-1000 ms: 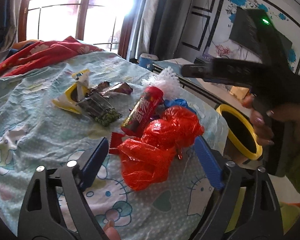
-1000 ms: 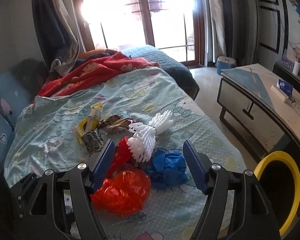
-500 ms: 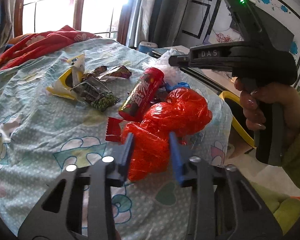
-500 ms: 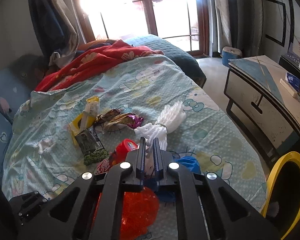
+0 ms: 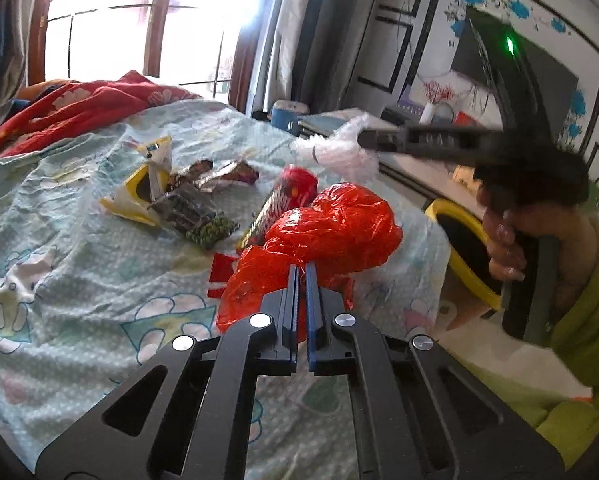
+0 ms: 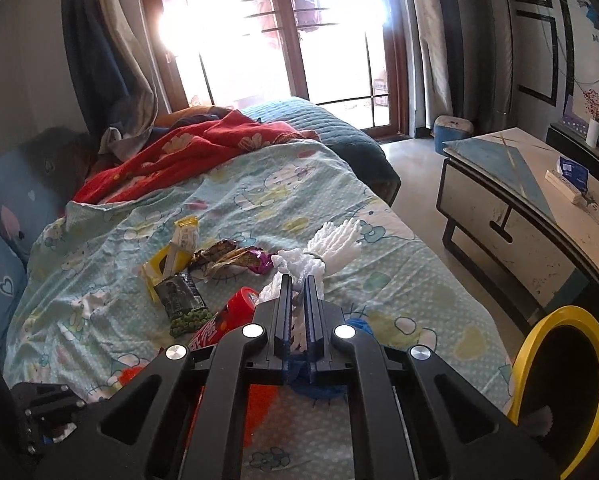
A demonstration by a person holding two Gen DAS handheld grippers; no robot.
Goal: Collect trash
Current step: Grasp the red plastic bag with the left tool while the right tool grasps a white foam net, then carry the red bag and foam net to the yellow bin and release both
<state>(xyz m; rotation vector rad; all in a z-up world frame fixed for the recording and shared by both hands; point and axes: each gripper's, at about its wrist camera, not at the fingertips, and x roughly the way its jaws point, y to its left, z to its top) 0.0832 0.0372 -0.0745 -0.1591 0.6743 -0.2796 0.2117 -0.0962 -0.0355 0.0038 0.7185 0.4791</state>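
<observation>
The left gripper [image 5: 302, 270], jaws just closed, pinches the crumpled red plastic bag [image 5: 331, 224] on the bed [image 5: 79, 280]; the right gripper [image 6: 298, 282] clamps the white foam netting [image 6: 331, 244], its long axis running away toward the upper right.

Red bag [image 5: 331, 228]: thin, glossy, crinkled plastic film. White foam net [image 6: 323, 256]: soft, matt, ribbed mesh. Snack wrappers [image 6: 235, 258]: shiny, creased foil. Red tube [image 5: 287, 200]: smooth, glossy printed surface. Bedsheet [image 6: 259, 196]: matt printed cloth, lightly wrinkled. Gripper frames: matt black plastic with bright metal screws. Bin rim [image 6: 539, 344]: smooth yellow plastic.
</observation>
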